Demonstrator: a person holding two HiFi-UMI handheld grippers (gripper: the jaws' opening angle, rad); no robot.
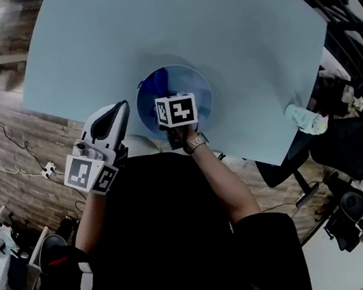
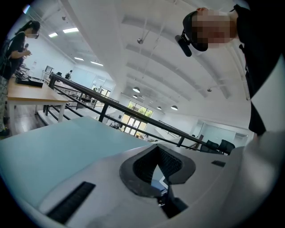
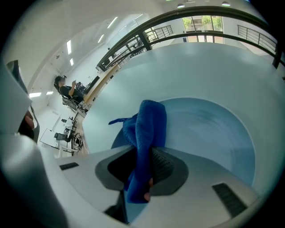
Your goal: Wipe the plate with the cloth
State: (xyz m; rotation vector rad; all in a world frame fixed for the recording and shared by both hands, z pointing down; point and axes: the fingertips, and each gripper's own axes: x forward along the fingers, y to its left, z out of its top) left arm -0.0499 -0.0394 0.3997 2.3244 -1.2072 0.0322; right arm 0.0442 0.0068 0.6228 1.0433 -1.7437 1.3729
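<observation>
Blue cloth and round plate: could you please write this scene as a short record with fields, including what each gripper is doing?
surface: pale blue table
plate: round blue plate, flat on the table, near the person's edge
cloth: blue fluffy cloth, reaching over the plate's near part
right gripper: shut on the cloth, over the plate
left gripper: jaws together, nothing between them, left of the plate at the table's near edge
contact: cannot tell whether the cloth touches the plate
</observation>
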